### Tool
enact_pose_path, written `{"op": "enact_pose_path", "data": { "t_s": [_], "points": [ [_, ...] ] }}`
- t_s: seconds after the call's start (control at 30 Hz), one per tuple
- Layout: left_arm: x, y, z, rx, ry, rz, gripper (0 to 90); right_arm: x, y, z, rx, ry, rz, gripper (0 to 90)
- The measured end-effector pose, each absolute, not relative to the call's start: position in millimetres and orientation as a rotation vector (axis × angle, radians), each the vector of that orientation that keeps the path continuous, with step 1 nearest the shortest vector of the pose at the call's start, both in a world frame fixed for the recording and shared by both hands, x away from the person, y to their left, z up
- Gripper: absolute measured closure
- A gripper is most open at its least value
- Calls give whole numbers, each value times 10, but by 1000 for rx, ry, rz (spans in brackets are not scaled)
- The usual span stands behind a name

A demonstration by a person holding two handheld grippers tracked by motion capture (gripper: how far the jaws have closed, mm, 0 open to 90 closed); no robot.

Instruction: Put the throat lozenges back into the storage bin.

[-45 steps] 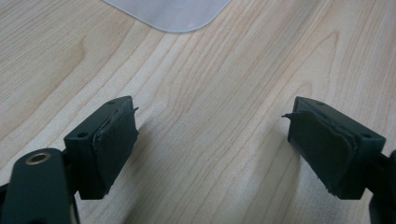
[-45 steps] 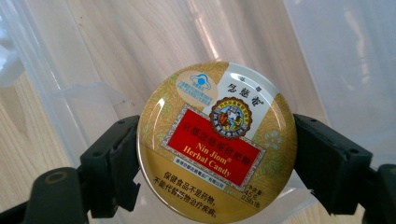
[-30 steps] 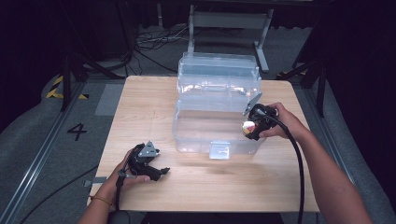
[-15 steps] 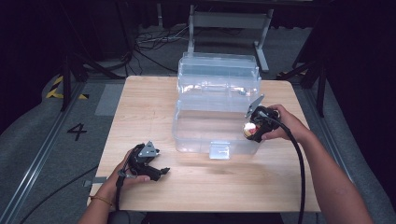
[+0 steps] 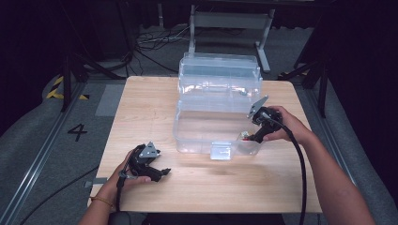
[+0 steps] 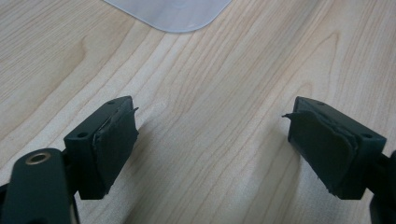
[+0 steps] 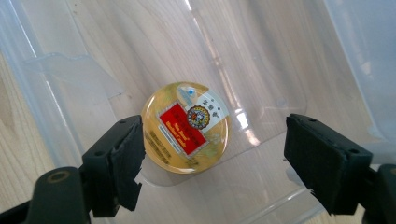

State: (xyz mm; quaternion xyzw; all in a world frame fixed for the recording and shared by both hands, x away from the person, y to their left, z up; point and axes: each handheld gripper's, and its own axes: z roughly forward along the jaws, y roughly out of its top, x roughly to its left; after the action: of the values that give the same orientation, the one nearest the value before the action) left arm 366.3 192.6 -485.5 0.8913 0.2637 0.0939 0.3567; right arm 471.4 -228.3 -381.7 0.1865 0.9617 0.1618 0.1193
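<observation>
A clear plastic storage box stands open mid-table, its lid tipped up behind. A round yellow tin with a red label lies flat on the box floor in the front right corner. My right gripper reaches down into that corner, open, the tin between its jaws and close against the left pad, away from the right one. My left gripper rests on the table at the front left, open, bare wood between its pads.
A clear latch hangs off the box's front wall. A rounded translucent plastic corner lies ahead of the left gripper. Bare wood runs along the table's front. A cable trails from the right gripper over the forearm.
The tin, which glowed at the right gripper's tips before, now sits a little lower on the box floor. Both hands have stayed where they were.
</observation>
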Motion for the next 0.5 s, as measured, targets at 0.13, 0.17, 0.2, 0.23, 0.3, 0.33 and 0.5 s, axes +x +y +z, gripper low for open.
{"op": "enact_pose_path", "data": {
  "t_s": [0.13,0.17,0.2,0.23,0.3,0.33,0.5],
  "points": [
    [3662,1925,-4854,2303,681,245,160,4695,-2316,-3785,556,2788,524,220],
    [3662,1925,-4854,2303,681,245,160,4695,-2316,-3785,556,2788,524,220],
    [3661,1925,-4854,2303,682,247,160,4683,-2328,-3770,570,2778,546,222],
    [3659,1924,-4854,2303,684,250,160,4660,-2365,-3740,593,2761,614,239],
    [3657,1923,-4854,2302,688,251,159,4627,-2396,-3714,598,2744,669,242],
    [3657,1923,-4854,2302,688,251,159,4627,-2396,-3714,598,2744,669,242],
    [3652,1920,-4854,2300,694,255,159,4556,-2487,-3633,636,2695,823,247]
  ]
}}
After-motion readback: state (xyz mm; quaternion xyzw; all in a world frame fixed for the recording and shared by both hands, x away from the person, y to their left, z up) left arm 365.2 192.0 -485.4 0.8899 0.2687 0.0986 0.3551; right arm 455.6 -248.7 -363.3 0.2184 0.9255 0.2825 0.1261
